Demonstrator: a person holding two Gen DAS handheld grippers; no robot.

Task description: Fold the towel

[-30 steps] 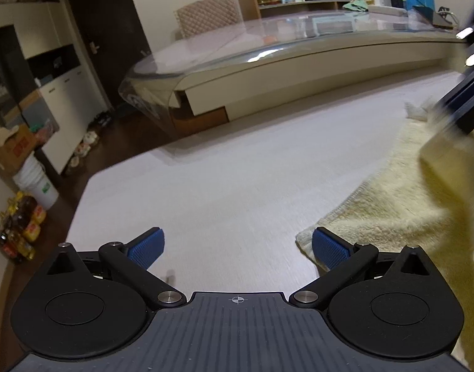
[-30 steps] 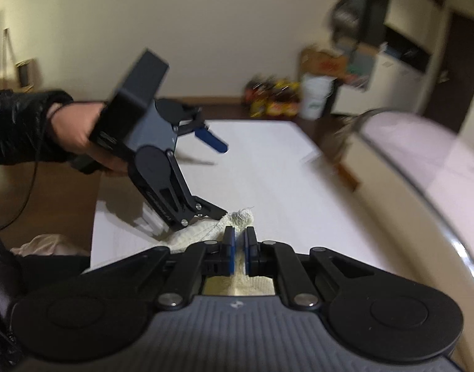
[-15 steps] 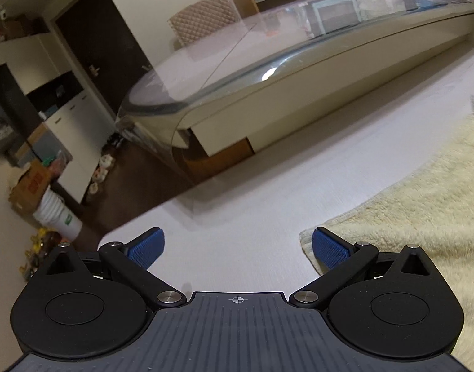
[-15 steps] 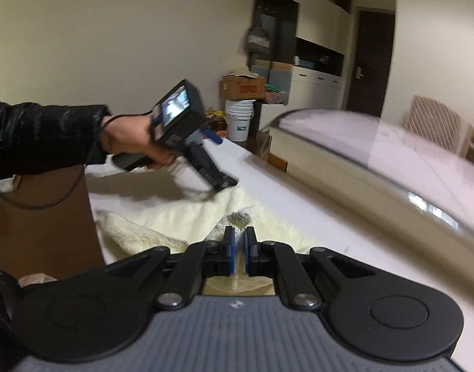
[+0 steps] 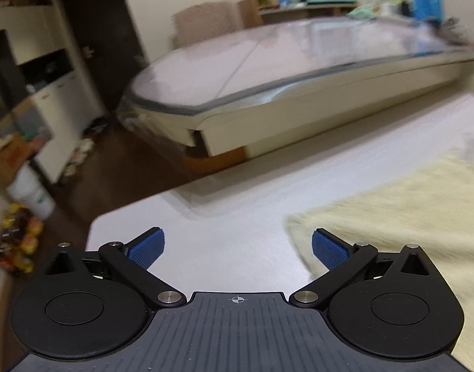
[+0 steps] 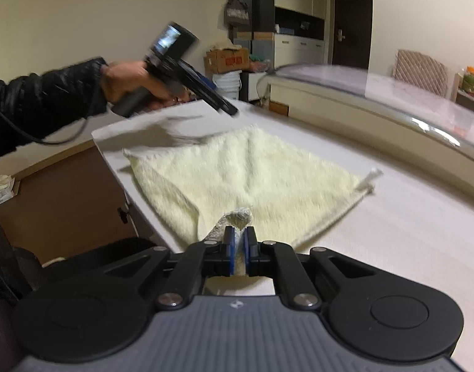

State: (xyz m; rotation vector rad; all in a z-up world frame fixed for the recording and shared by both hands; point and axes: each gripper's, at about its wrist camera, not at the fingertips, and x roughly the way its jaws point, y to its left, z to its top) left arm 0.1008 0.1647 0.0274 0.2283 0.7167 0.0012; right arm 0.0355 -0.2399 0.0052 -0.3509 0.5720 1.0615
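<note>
- Right tool [image 6: 240, 243]: nearest item in the right wrist view; fingers pressed together, pinching the near corner of the towel [image 6: 237, 173], which bunches up between the blue pads.
- Towel: pale yellow terry, spread mostly flat on the white desk [image 6: 392, 232]; its left edge lies along the desk's left edge, a tagged corner points right, and a soft ridge runs from the pinched corner toward the far corner. No fold layer is visible.
- Left tool [image 5: 237, 249]: fingers spread wide, holding nothing; in its own view it hangs over bare desk with a towel corner [image 5: 392, 217] just beside its right pad. From the right wrist view it is held in a hand [image 6: 128, 80] above the far left end of the desk, blurred.
- Step in hand, as judged: securing two corners for a fold. To do it well, the left tool would need to pinch its corner deep enough to catch the hem, matching the right tool's hold, so the edge lifts level and taut.
- Risk: a shallow grip lets terry slip; uneven lift skews the fold.
- Far: a glass-topped table [image 6: 376, 90], chair, cabinets.
</note>
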